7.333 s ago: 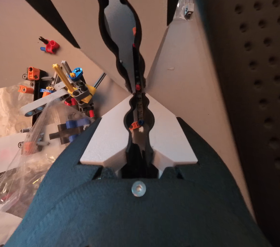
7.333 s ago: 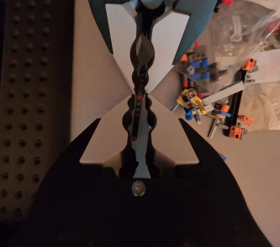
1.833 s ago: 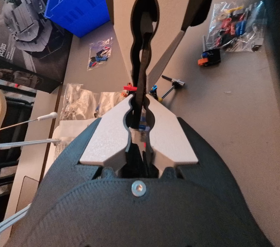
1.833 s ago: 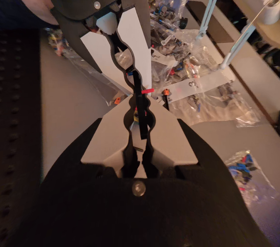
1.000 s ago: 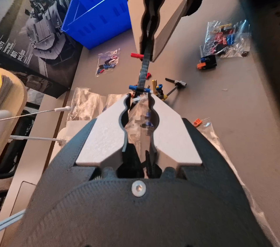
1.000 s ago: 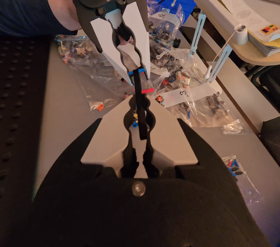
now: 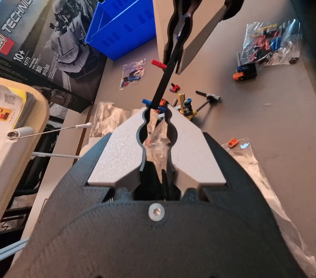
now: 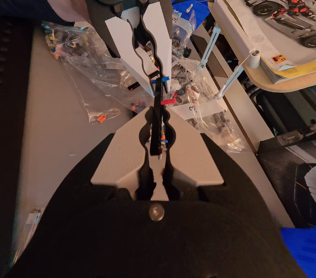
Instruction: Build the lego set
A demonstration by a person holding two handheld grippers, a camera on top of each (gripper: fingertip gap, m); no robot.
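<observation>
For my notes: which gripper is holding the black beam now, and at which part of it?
The right gripper grips the black beam at its near end; the left gripper is open around the far end.

Beam (image 8: 158,121) spanning the two facing grippers: near end between the right gripper (image 8: 158,107) fingers, far end between the parted left gripper (image 8: 159,88) fingers. Parts bags (image 8: 95,64) lie on the tabletop (image 8: 56,133) beneath and behind; instruction booklet (image 8: 273,18) on a stand to the right.
</observation>
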